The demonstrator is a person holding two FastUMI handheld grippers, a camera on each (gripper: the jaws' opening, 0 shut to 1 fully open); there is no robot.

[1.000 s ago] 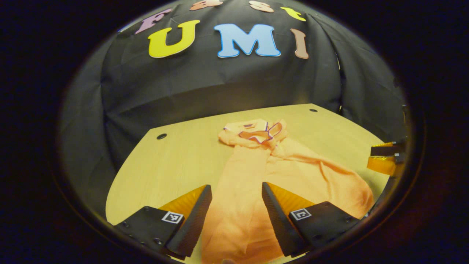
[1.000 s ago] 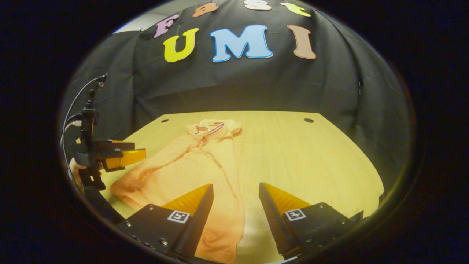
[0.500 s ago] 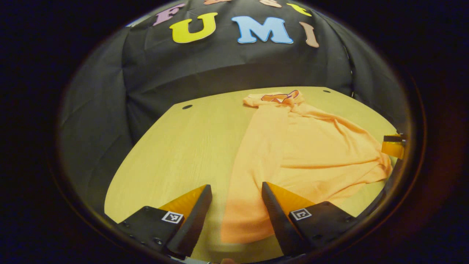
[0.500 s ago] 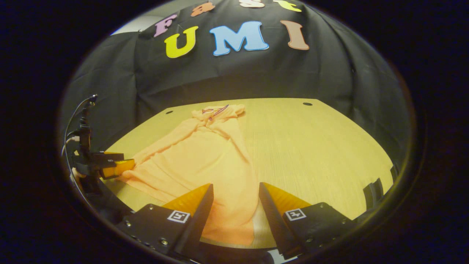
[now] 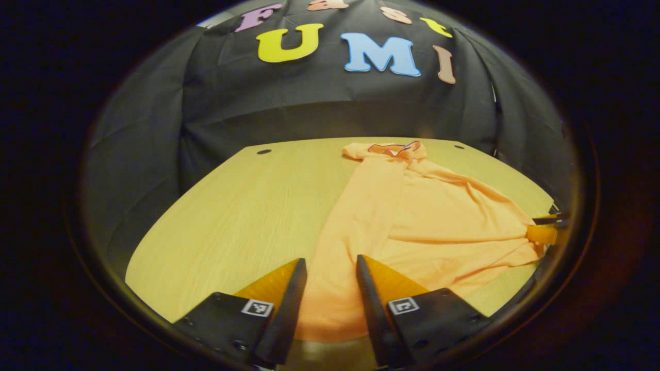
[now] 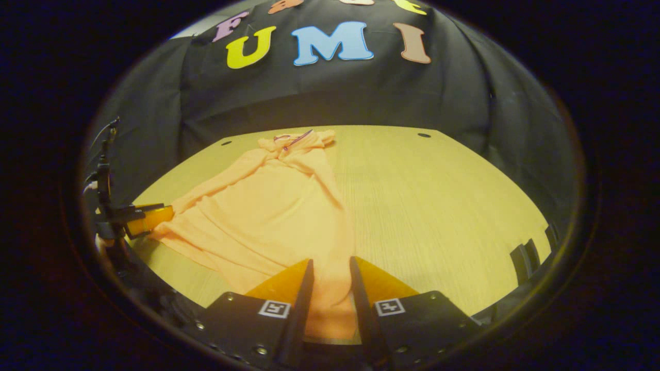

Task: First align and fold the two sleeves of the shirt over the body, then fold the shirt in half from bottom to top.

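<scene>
An orange shirt (image 5: 423, 206) lies lengthwise on the wooden table (image 5: 232, 206), its collar (image 5: 394, 149) at the far end. In the left gripper view, my left gripper (image 5: 331, 260) straddles the near left part of the hem, jaws narrowed but still apart. In the right gripper view, my right gripper (image 6: 331, 260) has the shirt (image 6: 273, 201) hem's near right part between its fingers, which stand closer together with a gap left. The left gripper (image 6: 147, 219) also sits at the hem's other corner there. The right gripper (image 5: 544, 229) meets the hem at the far right.
The table (image 6: 438, 196) is bare wood to the right of the shirt, with small holes (image 6: 424, 135) near its back corners. Two dark clips (image 6: 521, 255) stand at its right edge. Black cloth walls close the booth behind and at both sides.
Both grippers drew back to the shirt's near hem and dropped lower. Their fingers have narrowed around the cloth, the right pair more. The shirt now looks flatter and more spread.
</scene>
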